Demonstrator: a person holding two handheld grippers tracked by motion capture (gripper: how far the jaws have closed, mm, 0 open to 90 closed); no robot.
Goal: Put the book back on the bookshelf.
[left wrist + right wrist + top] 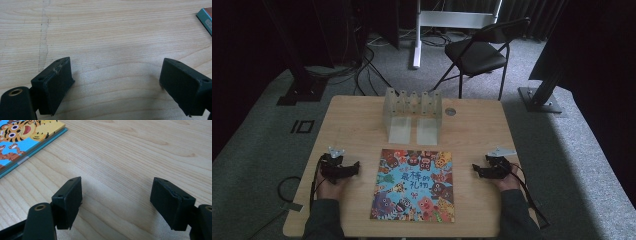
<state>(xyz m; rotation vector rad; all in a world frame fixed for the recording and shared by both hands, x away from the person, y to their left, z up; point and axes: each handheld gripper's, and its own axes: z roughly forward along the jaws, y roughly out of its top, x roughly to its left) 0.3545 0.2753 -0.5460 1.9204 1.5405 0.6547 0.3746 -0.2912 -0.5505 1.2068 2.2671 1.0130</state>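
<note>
Two grippers rest low on the wooden surface (352, 120), one at each side of the picture book (414, 186) that lies flat at lower centre of the high view, cover up. I read that as a ready stance: the left gripper (353, 168) sits at the left of the frame and the right gripper (477, 170) at the right, each aimed inward at the book's long edges, so I can come at it from both sides. Both sets of fingers stand wide apart with nothing but bare wood between them; the left gripper view shows one finger (53, 86) clearly empty, and the right gripper view shows the same for its finger (67, 202). The book is near each gripper but touched by neither. Behind it, toward the top of the surface, stands a clear slotted rack (413, 114), which I judge to be where the book belongs. From the left gripper's camera I get just a corner of the book (206, 20) at the upper right, cut off by the frame; the right one shows a tiger on the cover (25, 137) at upper left. What the rack's slots contain is too dim to tell.
</note>
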